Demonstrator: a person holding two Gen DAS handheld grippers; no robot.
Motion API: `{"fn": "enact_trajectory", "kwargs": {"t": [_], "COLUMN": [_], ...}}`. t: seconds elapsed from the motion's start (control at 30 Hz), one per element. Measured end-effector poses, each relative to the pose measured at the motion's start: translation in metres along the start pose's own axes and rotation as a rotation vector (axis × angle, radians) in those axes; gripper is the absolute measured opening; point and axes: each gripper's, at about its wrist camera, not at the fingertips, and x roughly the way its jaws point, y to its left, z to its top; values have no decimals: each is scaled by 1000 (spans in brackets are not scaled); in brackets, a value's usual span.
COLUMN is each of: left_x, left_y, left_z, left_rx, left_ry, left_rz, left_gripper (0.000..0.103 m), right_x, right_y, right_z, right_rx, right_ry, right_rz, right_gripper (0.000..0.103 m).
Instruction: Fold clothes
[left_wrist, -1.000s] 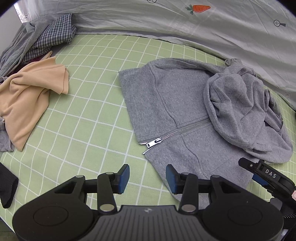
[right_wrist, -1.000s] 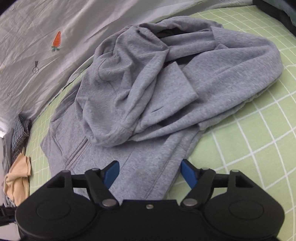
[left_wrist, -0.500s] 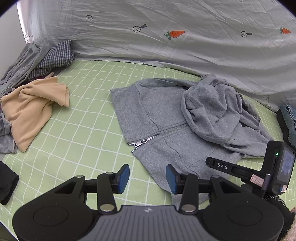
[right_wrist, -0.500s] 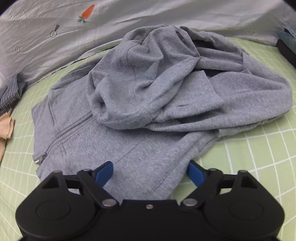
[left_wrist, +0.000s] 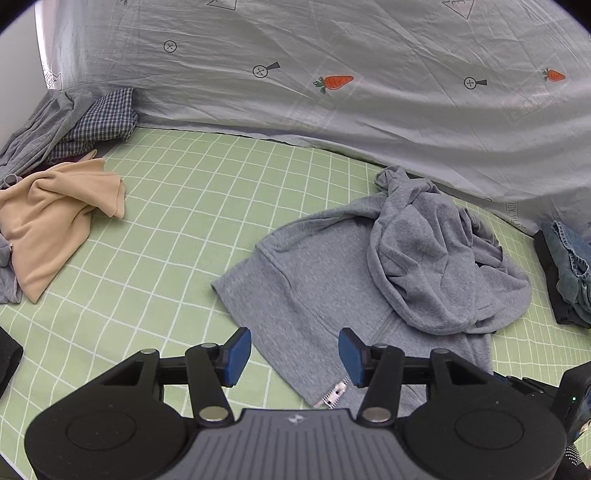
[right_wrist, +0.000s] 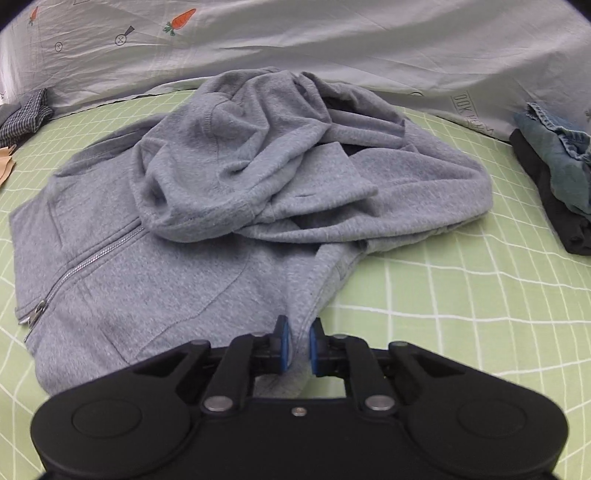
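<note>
My right gripper (right_wrist: 296, 345) clamped on hoodie (right_wrist: 207, 221) hem, fabric pinched between pads, likely to drag it flat. My left gripper (left_wrist: 293, 356) apart, empty, zipper end (left_wrist: 332, 393) just below fingers, ready for other hem corner.

A soft gray hoodie (left_wrist: 317, 280) lies on the green checked sheet (left_wrist: 177, 229). Its near part is flat, with a silver zipper (right_wrist: 85, 264) closed. Its far part is all bunched up in a lumpy pile. One near corner of the hem is lifted and pinched.
</note>
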Motion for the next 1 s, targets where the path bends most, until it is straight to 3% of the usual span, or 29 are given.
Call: {"fn": "enact_trajectory", "kwargs": {"t": [0.13, 0.2, 0.3, 0.33, 0.4, 0.43, 0.5, 0.57, 0.67, 0.77, 0.8, 0.83, 1.0], "left_x": [13, 19, 30, 34, 40, 43, 48, 53, 60, 63, 64, 66, 77], "left_y": [-23, -33, -43, -45, -50, -51, -52, -51, -50, -46, -44, -43, -40], "left_z": [-6, -10, -13, -13, -11, -8, -2, 4, 9, 9, 8, 7, 2], "left_rx": [69, 80, 87, 92, 103, 101, 88, 66, 47, 21, 8, 1, -24], "left_ry": [23, 37, 72, 81, 90, 86, 80, 76, 75, 86, 93, 104, 160], "left_rz": [8, -10, -35, -34, -29, -27, -29, -31, -20, 0, 5, 12, 38], "left_gripper": [57, 57, 57, 57, 57, 57, 57, 57, 57, 57, 57, 57, 57], "right_x": [-7, -11, -22, -28, -42, -47, -48, -33, -3, 5, 4, 0, -16], "right_y": [-61, -81, -106, -107, -103, -101, -97, -90, -74, -58, -56, -57, -65], "right_z": [-19, -19, -16, -14, -9, -5, 5, 13, 21, 24, 26, 29, 52], "right_rx": [30, 81, 172, 183, 201, 216, 262, 306, 335, 257, 234, 223, 184], "right_ry": [27, 34, 24, -6, -80, -110, -143, -91, 29, 89, 94, 98, 141], "right_rz": [-142, -168, -190, -202, -241, -237, -148, -34, 69, 49, 46, 59, 130], "right_gripper": [12, 14, 27, 35, 41, 46, 50, 53, 48, 29, 19, 15, 15]}}
